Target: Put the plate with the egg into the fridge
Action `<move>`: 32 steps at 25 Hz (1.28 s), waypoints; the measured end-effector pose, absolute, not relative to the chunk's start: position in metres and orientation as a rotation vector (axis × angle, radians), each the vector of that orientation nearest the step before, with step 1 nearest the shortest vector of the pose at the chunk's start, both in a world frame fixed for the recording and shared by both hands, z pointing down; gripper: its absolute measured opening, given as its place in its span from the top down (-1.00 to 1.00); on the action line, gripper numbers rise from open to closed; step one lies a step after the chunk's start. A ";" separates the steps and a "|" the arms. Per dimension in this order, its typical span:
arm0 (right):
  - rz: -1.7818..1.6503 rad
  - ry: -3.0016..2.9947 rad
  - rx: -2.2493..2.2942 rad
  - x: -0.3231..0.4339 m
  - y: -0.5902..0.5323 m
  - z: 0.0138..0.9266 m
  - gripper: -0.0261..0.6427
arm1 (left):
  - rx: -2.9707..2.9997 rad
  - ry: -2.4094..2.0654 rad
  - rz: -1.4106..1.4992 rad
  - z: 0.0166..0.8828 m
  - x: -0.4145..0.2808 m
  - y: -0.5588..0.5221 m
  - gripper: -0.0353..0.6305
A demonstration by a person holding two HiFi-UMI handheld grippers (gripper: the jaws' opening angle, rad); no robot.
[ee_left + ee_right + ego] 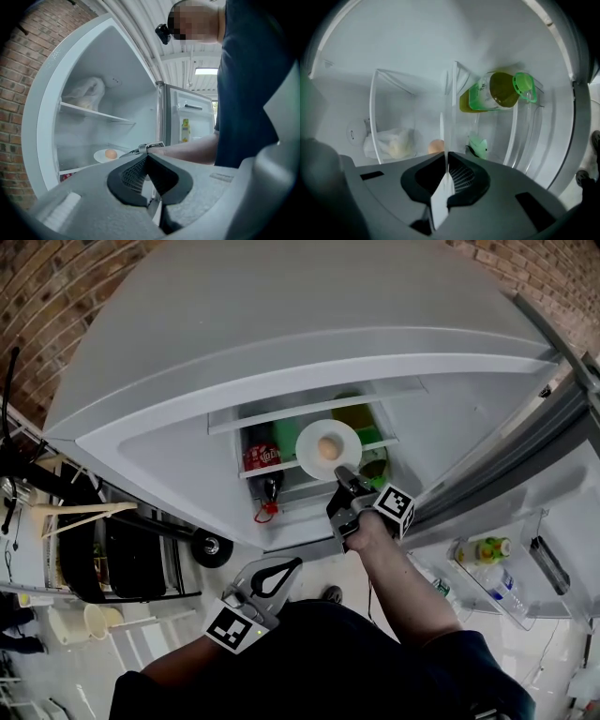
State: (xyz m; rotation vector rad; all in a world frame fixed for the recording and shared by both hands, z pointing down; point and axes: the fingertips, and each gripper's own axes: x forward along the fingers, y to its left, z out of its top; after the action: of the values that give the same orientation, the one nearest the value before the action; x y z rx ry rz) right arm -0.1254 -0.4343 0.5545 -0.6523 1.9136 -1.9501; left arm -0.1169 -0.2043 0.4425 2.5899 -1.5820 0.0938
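A white plate (307, 442) with a brown egg (328, 448) on it is inside the open fridge (281, 343), at the level of a glass shelf (281, 413). My right gripper (343, 478) is shut on the plate's near rim. In the right gripper view the plate (441, 199) runs edge-on between the jaws, with the egg (436, 146) behind them. My left gripper (296, 563) hangs low by the person's body, shut with nothing in it. Over its shut jaws, the left gripper view shows the plate (99, 156), the egg (110, 153) and the right gripper (149, 148).
A cola bottle (262, 457) and green containers (361, 418) stand close beside the plate. A plastic bag (86, 93) lies on the upper shelf. The open door's shelf (487, 563) at the right holds bottles. A rack of kitchenware (84, 540) stands at the left.
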 end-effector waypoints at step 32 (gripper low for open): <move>-1.844 1.843 -0.575 -0.145 -0.452 0.539 0.43 | 2.561 -1.617 0.063 0.440 -0.139 -0.190 0.90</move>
State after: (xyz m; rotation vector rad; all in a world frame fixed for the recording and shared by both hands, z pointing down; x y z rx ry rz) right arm -0.1449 -0.4522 0.5387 -0.5752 1.8426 -1.8442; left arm -0.1391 -0.1900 0.4400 2.5615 -1.6169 0.0632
